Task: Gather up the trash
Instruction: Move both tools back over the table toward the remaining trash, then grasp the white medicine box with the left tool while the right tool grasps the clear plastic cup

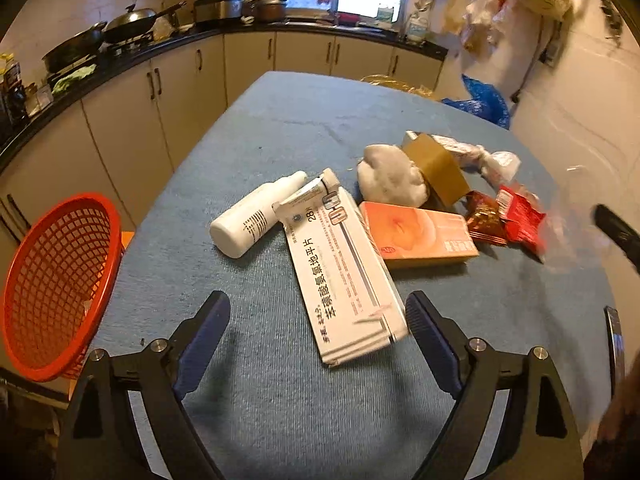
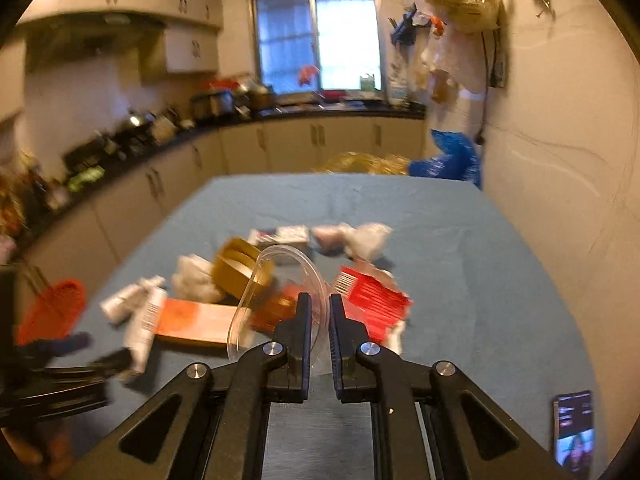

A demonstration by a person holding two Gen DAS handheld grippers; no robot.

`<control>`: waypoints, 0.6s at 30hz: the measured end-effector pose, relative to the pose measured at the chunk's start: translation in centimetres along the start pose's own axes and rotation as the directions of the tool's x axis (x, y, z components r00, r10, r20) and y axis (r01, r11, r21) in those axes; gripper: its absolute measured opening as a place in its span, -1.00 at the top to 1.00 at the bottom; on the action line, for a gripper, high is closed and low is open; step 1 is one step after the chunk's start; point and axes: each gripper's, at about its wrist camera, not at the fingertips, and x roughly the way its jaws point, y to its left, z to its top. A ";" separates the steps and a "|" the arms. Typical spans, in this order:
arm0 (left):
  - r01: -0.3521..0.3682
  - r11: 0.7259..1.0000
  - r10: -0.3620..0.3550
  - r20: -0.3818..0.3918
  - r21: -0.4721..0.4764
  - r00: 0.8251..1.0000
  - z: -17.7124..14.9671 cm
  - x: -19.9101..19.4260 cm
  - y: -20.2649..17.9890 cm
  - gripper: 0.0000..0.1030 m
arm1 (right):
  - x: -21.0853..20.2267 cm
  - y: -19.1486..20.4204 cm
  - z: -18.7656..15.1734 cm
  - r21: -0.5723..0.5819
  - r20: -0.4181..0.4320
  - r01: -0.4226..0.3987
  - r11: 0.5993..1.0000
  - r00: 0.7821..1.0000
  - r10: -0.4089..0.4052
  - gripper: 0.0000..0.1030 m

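Note:
Trash lies in a heap on the blue-covered table [image 1: 280,120]: a white bottle [image 1: 256,216], a small tube [image 1: 312,190], a long white medicine box [image 1: 344,276], an orange box [image 1: 420,236], crumpled tissue [image 1: 388,176], a brown tape roll [image 1: 436,168] and red wrappers [image 1: 516,216]. My left gripper [image 1: 316,304] is open and hovers over the near end of the white box, gripping nothing. My right gripper [image 2: 320,304] is shut on the thin wall of a clear plastic cup [image 2: 276,280], which tilts to the left above the heap.
A red mesh basket [image 1: 60,284] sits at the table's left edge, also seen as the blurred red basket [image 2: 52,312]. A phone [image 2: 574,428] lies at the near right of the table. Kitchen cabinets and a cluttered counter [image 1: 120,40] run along the left and back.

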 end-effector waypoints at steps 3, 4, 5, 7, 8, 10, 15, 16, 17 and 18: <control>-0.016 1.000 0.015 -0.033 -0.025 0.999 0.6 1.3 -0.2 -0.72 | -0.6 0.3 -0.1 -0.005 0.026 -0.045 0.999 0.999 0.045 0.83; -0.025 0.999 0.023 -0.044 -0.032 0.999 0.8 1.8 -0.3 -0.72 | -0.6 0.3 -0.1 -0.003 0.029 -0.058 0.998 0.998 0.058 0.83; -0.031 0.999 0.030 -0.052 -0.036 0.998 0.9 2.2 -0.5 -0.72 | -0.6 0.3 -0.1 -0.002 0.030 -0.068 0.998 0.997 0.068 0.83; -0.046 0.998 0.042 -0.073 -0.043 0.996 1.1 3.2 -0.7 -0.72 | -0.6 0.3 -0.2 -0.002 0.025 -0.086 0.996 0.996 0.086 0.83; -0.054 0.998 0.050 -0.080 -0.044 0.996 1.1 3.6 -0.7 -0.72 | -0.6 0.2 -0.3 0.000 0.023 -0.093 0.996 0.995 0.093 0.83; -0.070 0.996 0.067 -0.082 -0.045 0.994 0.9 4.2 -0.7 -0.72 | -0.7 0.1 -0.5 0.001 0.020 -0.108 0.994 0.994 0.108 0.83; -0.068 0.997 0.067 -0.041 -0.023 0.997 0.3 3.4 -1.1 0.03 | -1.2 0.0 -0.8 0.009 0.018 -0.131 0.991 0.991 0.131 0.83; -0.052 0.998 0.052 -0.041 -0.020 0.998 0.1 3.2 -1.0 0.03 | -1.1 0.0 -0.8 0.010 0.016 -0.137 0.991 0.990 0.137 0.83; -0.043 0.999 0.042 -0.037 -0.016 0.998 -0.2 3.0 -1.0 0.03 | -1.1 0.1 -0.8 0.010 0.014 -0.142 0.990 0.990 0.141 0.83; -0.035 0.999 0.034 -0.033 -0.016 0.999 -0.4 2.8 -0.9 0.04 | -1.2 0.1 -0.8 0.010 0.013 -0.146 0.989 0.989 0.146 0.83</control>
